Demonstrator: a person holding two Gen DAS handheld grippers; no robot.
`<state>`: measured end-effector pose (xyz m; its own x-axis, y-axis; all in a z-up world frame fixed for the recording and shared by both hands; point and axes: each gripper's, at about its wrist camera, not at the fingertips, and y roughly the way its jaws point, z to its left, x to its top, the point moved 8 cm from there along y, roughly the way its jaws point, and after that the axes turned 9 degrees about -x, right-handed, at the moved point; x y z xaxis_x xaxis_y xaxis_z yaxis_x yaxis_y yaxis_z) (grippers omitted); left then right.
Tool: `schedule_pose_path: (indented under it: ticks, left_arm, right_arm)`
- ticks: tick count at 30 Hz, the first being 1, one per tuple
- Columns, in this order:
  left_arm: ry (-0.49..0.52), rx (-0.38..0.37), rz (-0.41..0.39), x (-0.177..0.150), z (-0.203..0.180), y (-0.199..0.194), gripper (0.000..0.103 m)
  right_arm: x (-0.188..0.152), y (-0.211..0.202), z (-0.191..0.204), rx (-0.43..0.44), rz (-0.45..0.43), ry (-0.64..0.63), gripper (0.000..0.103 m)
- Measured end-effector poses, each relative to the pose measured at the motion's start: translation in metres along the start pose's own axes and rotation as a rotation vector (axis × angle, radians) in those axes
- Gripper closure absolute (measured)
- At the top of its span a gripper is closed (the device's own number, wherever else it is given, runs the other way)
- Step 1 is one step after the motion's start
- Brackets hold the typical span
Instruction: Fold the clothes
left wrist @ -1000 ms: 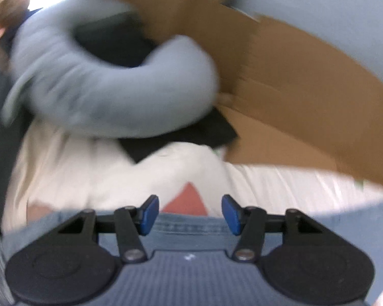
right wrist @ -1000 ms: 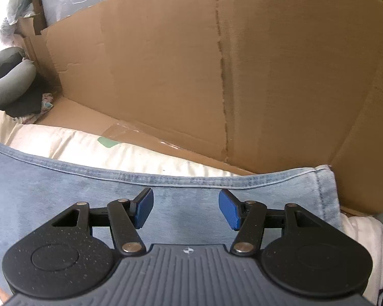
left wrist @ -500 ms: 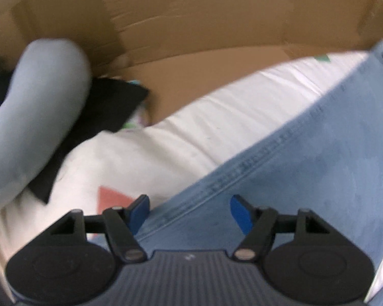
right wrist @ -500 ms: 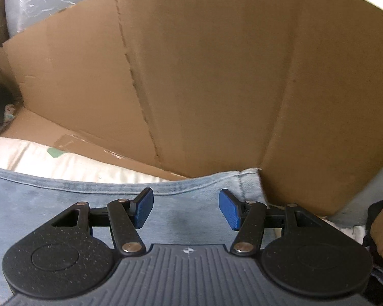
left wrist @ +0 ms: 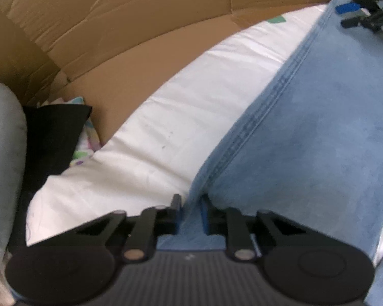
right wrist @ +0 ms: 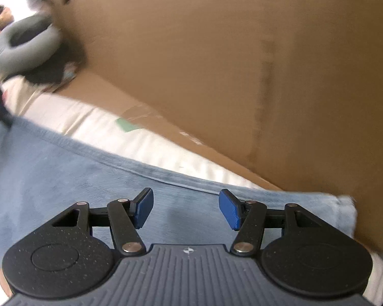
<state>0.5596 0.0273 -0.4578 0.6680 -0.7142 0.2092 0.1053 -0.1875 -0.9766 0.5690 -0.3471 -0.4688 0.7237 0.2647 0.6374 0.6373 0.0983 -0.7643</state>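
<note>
Down on the white bedding the jeans lie flat, one long seamed edge running beside the cardboard, and we see no fold in them yet. Our left gripper is closing, its jaws narrow and pinching up a ridge of that denim edge. Our right gripper hovers over the leg near the hem, jaws wide, nothing between them. By our reckoning we're at the very start: one edge caught, the other end still to grab, every fold left.
</note>
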Motion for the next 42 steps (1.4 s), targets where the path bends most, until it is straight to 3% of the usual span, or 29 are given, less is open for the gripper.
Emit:
schedule_pose_path:
  ticks: [8, 16, 17, 20, 21, 23, 26, 29, 31, 35, 40, 42]
  left_arm:
    - [0.017, 0.042, -0.046, 0.007, 0.007, -0.005, 0.098]
    - [-0.047, 0.056, -0.010, 0.011, 0.009, 0.010, 0.089]
    - [-0.051, 0.053, -0.017, 0.011, 0.009, 0.010, 0.087]
    - [-0.062, 0.035, -0.042, 0.012, 0.007, 0.009, 0.082]
    - [-0.059, 0.029, -0.046, 0.012, 0.005, 0.009, 0.081]
    - [-0.035, 0.031, -0.044, 0.014, 0.000, 0.010, 0.079]
    - [-0.014, 0.028, -0.060, 0.022, -0.009, 0.013, 0.079]
    - [-0.002, 0.003, -0.087, 0.033, -0.019, 0.016, 0.080]
    - [0.024, 0.003, -0.086, 0.038, -0.023, 0.021, 0.090]
    - [0.027, 0.007, -0.082, 0.043, -0.021, 0.025, 0.094]
    - [0.017, 0.040, -0.072, 0.045, -0.021, 0.028, 0.093]
    - [0.000, 0.070, -0.068, 0.045, -0.023, 0.029, 0.089]
  right_arm:
    - [0.021, 0.011, 0.039, 0.023, -0.004, -0.177, 0.039]
    - [0.032, 0.046, 0.066, 0.049, 0.075, -0.337, 0.041]
    - [0.033, 0.047, 0.067, 0.064, 0.089, -0.346, 0.044]
    - [0.034, 0.047, 0.073, 0.125, 0.143, -0.383, 0.079]
    - [0.032, 0.046, 0.076, 0.121, 0.153, -0.424, 0.085]
    - [0.030, 0.044, 0.083, 0.115, 0.164, -0.494, 0.095]
    - [0.029, 0.042, 0.085, 0.109, 0.155, -0.531, 0.099]
    - [0.030, 0.037, 0.084, 0.083, 0.117, -0.539, 0.102]
    - [0.030, 0.033, 0.083, 0.053, 0.087, -0.545, 0.102]
    - [0.031, 0.037, 0.086, 0.006, 0.079, -0.545, 0.102]
    - [0.033, 0.048, 0.085, -0.034, 0.065, -0.474, 0.098]
    - [0.037, 0.045, 0.082, -0.061, 0.029, -0.421, 0.090]
